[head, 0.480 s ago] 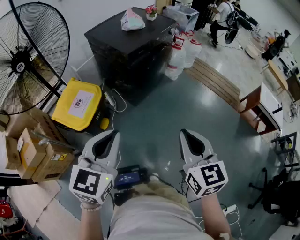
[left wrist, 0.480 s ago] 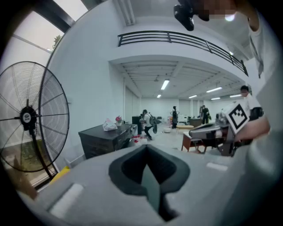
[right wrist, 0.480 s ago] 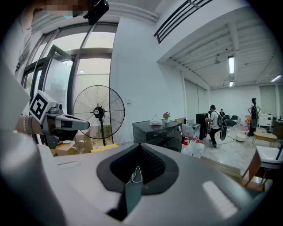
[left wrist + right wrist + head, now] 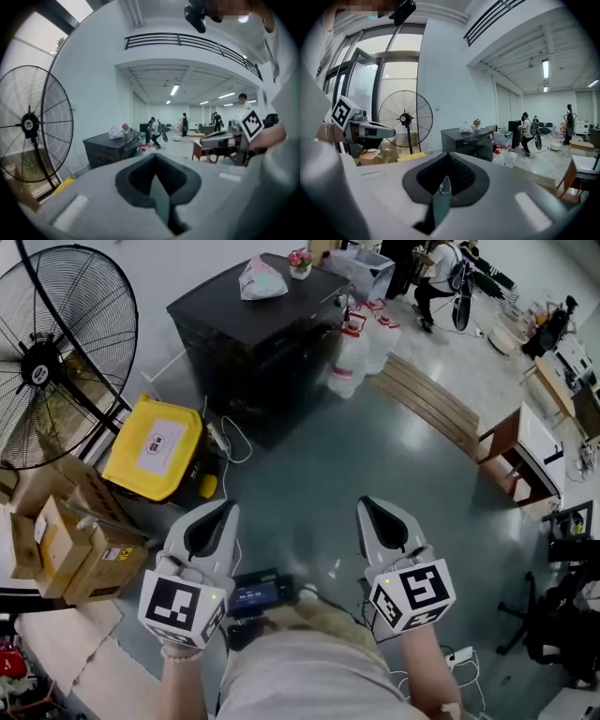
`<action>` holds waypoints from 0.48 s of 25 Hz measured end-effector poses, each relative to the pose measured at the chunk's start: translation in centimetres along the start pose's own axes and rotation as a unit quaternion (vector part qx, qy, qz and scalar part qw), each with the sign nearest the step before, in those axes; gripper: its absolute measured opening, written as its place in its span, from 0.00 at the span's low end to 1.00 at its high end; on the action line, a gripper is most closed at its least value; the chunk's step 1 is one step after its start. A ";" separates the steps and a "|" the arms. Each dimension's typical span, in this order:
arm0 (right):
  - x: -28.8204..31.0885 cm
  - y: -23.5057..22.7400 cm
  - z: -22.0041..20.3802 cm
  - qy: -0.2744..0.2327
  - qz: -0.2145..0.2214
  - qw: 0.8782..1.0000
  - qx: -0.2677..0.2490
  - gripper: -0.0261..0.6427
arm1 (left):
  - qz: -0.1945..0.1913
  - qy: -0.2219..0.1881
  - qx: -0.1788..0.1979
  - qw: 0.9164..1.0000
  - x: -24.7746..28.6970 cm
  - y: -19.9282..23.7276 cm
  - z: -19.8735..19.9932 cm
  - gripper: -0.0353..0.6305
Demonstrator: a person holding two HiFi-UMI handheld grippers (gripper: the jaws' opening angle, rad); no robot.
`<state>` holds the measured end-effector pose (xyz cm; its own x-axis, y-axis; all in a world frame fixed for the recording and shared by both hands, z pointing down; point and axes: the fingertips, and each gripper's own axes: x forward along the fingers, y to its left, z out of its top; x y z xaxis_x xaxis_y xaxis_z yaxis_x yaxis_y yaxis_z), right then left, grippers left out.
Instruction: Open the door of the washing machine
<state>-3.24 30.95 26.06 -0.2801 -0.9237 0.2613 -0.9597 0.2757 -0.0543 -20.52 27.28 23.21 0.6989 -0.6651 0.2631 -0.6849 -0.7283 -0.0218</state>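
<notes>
The black washing machine (image 4: pixel 258 343) stands against the far wall, some way ahead of me; it also shows in the left gripper view as the washing machine (image 4: pixel 110 146) and in the right gripper view as the washing machine (image 4: pixel 468 140). A white bag (image 4: pixel 262 279) and a small flower pot (image 4: pixel 300 263) sit on its top. My left gripper (image 4: pixel 223 507) and right gripper (image 4: pixel 367 505) hang side by side low in the head view, over the floor, well short of the machine. Both are shut with nothing between the jaws.
A big standing fan (image 4: pixel 56 352) is at the left, with a yellow case (image 4: pixel 157 446) and cardboard boxes (image 4: pixel 70 540) below it. White jugs (image 4: pixel 361 348) stand right of the machine, a wooden board (image 4: pixel 431 404) lies on the floor, a desk (image 4: pixel 525 456) is at right. People stand far off.
</notes>
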 end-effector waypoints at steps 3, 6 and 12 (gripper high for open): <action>-0.3 0.5 0.3 -0.013 0.015 1.000 0.010 0.05 | 0.005 -0.014 -0.006 1.000 -0.3 -0.1 0.4 0.04; -0.6 0.6 0.8 -0.031 0.018 0.999 0.023 0.05 | 0.013 -0.021 -0.008 1.000 -0.5 0.0 0.7 0.04; -1.0 -0.2 0.3 -0.027 -0.004 0.999 0.025 0.11 | 0.029 -0.021 -0.022 0.999 -0.6 -0.3 0.4 0.17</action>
<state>-2.81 31.78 25.48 -0.2727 -0.9389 0.2100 -0.9612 0.2567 -0.1006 -20.70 27.83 22.66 0.6656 -0.7125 0.2221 -0.7319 -0.6814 0.0073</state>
